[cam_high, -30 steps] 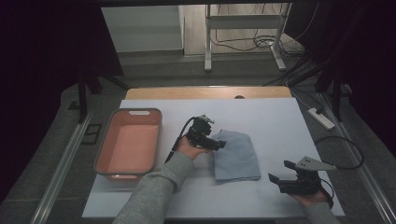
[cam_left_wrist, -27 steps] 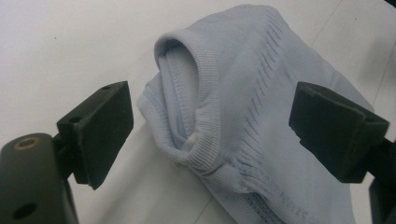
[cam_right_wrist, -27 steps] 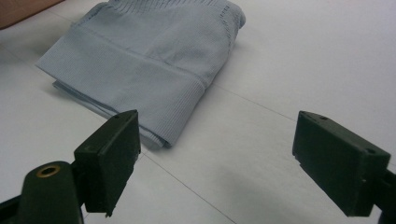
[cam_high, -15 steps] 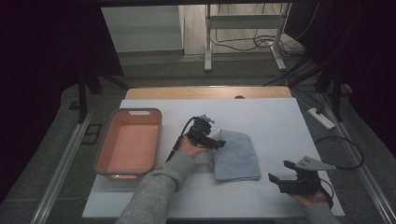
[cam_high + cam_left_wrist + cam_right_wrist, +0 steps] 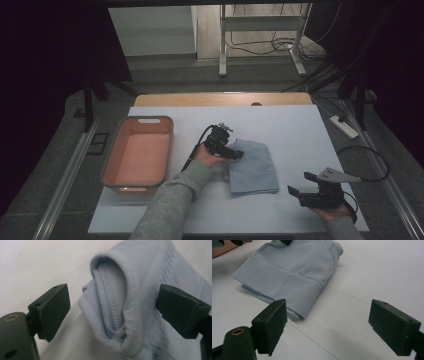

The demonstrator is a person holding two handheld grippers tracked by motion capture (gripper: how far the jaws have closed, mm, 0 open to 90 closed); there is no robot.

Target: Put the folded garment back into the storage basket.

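Blue folded garment (image 5: 251, 165) lies lengthwise toward the person; left gripper (image 5: 235, 154) straddles its collar, jaws wide, right gripper (image 5: 298, 184) resting apart, also wide.

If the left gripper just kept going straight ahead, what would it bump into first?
Probably the folded pale blue knitted garment: its ribbed collar opening sits between the open jaws of the left gripper, right ahead, though the gap left is hard to judge.

Tub (image 5: 138, 159) left of garment (image 5: 252, 166)
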